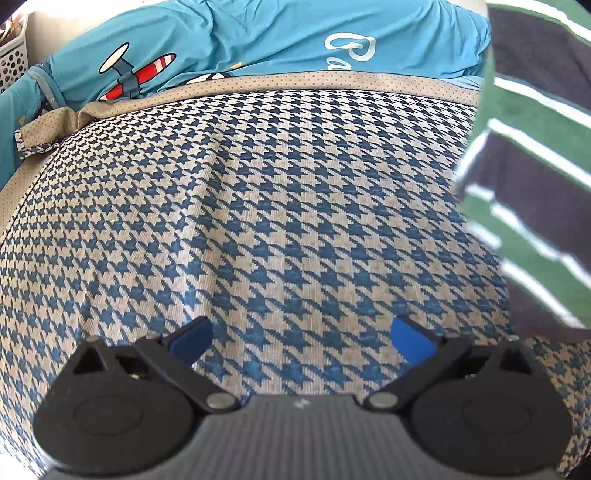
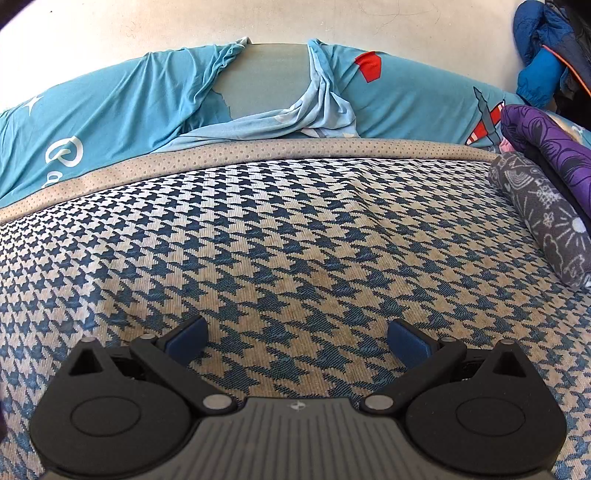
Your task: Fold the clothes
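A green, dark and white striped garment [image 1: 535, 155] hangs blurred at the right edge of the left wrist view, close to the camera; what holds it is out of sight. My left gripper [image 1: 301, 341] is open over a blue-and-beige houndstooth cover [image 1: 280, 206], nothing between its blue pads [image 1: 412, 341]. My right gripper [image 2: 297, 341] is also open above the same houndstooth cover [image 2: 280, 240], holding nothing. At the right of the right wrist view lie a rolled grey patterned cloth [image 2: 543, 218] and a purple patterned cloth [image 2: 554, 144].
A teal sheet with plane prints [image 2: 110, 107] [image 1: 258, 40] lies bunched beyond the cover's dotted beige border [image 2: 295, 151]. A white perforated basket [image 1: 13, 62] stands far left. A blue jacket [image 2: 543, 55] hangs at the far right against a pale wall [image 2: 258, 22].
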Available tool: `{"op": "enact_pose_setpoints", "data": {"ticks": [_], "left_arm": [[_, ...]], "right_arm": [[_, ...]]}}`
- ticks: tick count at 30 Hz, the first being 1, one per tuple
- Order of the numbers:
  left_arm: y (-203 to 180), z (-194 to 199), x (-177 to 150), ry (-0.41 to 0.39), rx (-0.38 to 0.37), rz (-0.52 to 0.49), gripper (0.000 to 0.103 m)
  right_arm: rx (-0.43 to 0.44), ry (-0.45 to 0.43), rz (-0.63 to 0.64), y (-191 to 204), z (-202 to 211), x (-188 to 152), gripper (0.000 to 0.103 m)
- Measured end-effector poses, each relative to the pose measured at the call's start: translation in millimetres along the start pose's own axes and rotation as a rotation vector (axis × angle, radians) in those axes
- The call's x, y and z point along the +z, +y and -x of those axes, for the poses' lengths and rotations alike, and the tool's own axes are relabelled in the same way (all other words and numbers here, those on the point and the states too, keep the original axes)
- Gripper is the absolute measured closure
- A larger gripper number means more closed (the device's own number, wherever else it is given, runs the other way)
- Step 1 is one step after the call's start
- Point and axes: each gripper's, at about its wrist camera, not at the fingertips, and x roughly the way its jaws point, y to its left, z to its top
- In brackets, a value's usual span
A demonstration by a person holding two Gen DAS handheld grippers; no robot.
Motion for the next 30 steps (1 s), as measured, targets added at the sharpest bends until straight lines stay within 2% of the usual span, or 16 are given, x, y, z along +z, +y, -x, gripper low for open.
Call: {"op": "enact_pose_setpoints", "data": {"ticks": [11,30], "left_arm": [[-5,0,-10,0.000,0.008,-0.010,0.000],[0,-13,0,0.037,0.039,-0.004,0.000]], "right_arm": [[0.000,0.000,0.000,0,1,-1,0.000],[0.000,0.000,0.000,0,1,-1,0.000]]}}
